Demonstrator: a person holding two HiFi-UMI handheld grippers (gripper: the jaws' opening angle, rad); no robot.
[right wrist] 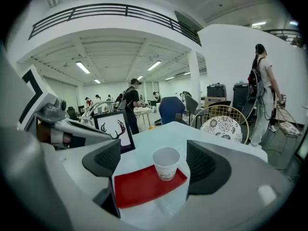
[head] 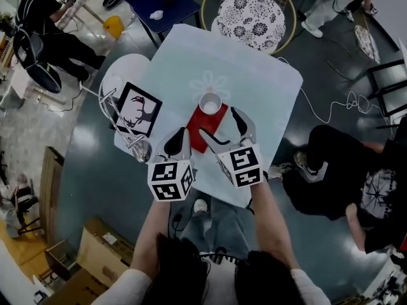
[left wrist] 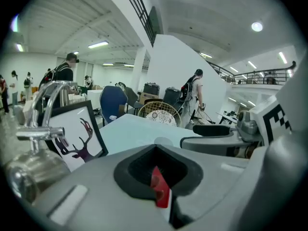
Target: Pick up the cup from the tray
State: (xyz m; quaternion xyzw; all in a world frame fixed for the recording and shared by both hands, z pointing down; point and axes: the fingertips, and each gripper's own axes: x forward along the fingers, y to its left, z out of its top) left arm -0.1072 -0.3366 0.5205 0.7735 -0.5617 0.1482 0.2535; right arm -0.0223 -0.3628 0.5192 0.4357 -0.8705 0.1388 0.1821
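The cup [right wrist: 166, 162] stands upright at the far end of the red tray [right wrist: 139, 186]. The right gripper [head: 220, 123] is over the tray with its jaws spread wide, one on each side of the cup. The pads touch nothing, and the cup seems to be a little ahead of them. The left gripper [head: 180, 140] is at the near left corner of the tray, jaws drawn together and holding nothing. Only a red sliver of tray shows through the slit.

I think the step is the approach. It is better to bring the right gripper forward until the cup sits centred between the pads, below its rim. Close softly, because the cup looks thin and may crush, then lift straight up from the tray.
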